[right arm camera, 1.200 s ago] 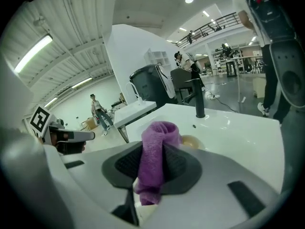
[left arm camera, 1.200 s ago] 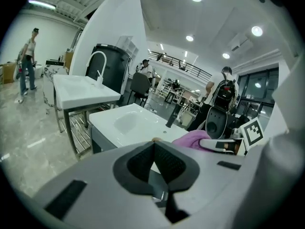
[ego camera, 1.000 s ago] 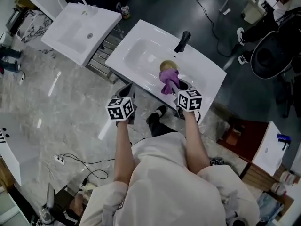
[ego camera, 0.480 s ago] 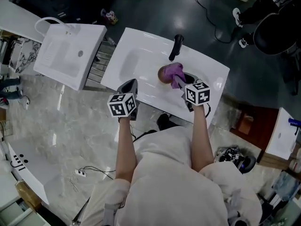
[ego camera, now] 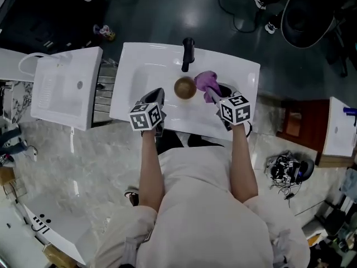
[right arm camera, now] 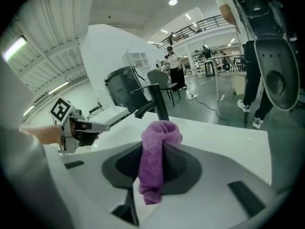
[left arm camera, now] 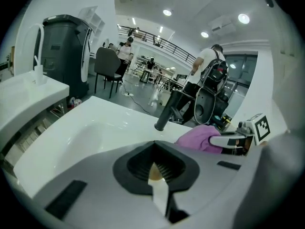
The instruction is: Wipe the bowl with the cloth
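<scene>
A small brown bowl (ego camera: pixel 184 87) stands in the white sink (ego camera: pixel 139 71), just in front of the black faucet (ego camera: pixel 188 52). My right gripper (ego camera: pixel 211 95) is shut on a purple cloth (ego camera: pixel 206 81), which hangs just right of the bowl; in the right gripper view the cloth (right arm camera: pixel 155 161) is pinched between the jaws. My left gripper (ego camera: pixel 158 94) is at the sink's front edge, left of the bowl and apart from it, jaws together and holding nothing. In the left gripper view a sliver of the bowl (left arm camera: pixel 154 173) shows through the jaw recess, and the cloth (left arm camera: pixel 200 138) lies to the right.
A second white sink (ego camera: pixel 61 88) lies to the left with a metal rack between. A black chair (ego camera: pixel 312 15) and cables sit on the dark floor beyond. A reddish box (ego camera: pixel 295 124) stands to the right. People and chairs are far behind the faucet (left arm camera: pixel 169 111).
The right gripper has drawn the purple cloth off the bowl to its right, leaving the bowl uncovered. The head view has swung. The left gripper has stayed at the sink's front edge.
</scene>
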A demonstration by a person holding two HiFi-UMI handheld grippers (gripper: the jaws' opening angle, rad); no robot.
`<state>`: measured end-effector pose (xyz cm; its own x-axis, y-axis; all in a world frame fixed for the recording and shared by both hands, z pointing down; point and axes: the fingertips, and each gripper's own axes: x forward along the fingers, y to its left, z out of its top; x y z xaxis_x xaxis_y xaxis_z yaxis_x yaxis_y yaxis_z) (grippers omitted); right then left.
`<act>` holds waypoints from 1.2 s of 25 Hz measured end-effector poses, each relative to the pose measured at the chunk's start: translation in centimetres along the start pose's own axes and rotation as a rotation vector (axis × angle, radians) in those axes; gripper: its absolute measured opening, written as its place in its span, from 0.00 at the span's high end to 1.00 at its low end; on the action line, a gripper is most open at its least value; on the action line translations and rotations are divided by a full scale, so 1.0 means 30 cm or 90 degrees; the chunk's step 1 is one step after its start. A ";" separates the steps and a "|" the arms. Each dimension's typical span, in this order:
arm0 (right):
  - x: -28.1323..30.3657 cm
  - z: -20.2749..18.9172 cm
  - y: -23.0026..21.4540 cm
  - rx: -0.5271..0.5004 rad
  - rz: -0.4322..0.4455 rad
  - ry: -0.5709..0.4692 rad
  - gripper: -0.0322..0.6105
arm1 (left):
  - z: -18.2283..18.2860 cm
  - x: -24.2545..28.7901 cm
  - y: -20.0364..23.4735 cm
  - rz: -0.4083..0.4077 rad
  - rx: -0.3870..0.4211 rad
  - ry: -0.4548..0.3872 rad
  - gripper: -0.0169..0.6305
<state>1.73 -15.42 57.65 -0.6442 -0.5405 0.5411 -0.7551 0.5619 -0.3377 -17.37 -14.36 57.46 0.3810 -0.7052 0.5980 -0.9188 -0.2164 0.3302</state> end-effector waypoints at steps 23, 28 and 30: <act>-0.196 -0.170 0.016 -0.038 -0.229 0.039 0.81 | -0.284 0.398 0.081 -0.216 0.059 0.303 0.96; -0.193 -0.205 0.015 -0.008 -0.241 0.059 0.81 | -0.320 0.429 0.079 -0.263 0.022 0.339 0.89; -0.191 -0.212 0.018 -0.005 -0.248 0.065 0.81 | -0.334 0.439 0.088 -0.272 0.003 0.350 0.88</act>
<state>5.79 -8.05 59.26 -0.2951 -0.6495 0.7007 -0.9390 0.3328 -0.0869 -13.75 -17.45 73.53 0.7047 -0.1137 0.7004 -0.6771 -0.4026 0.6160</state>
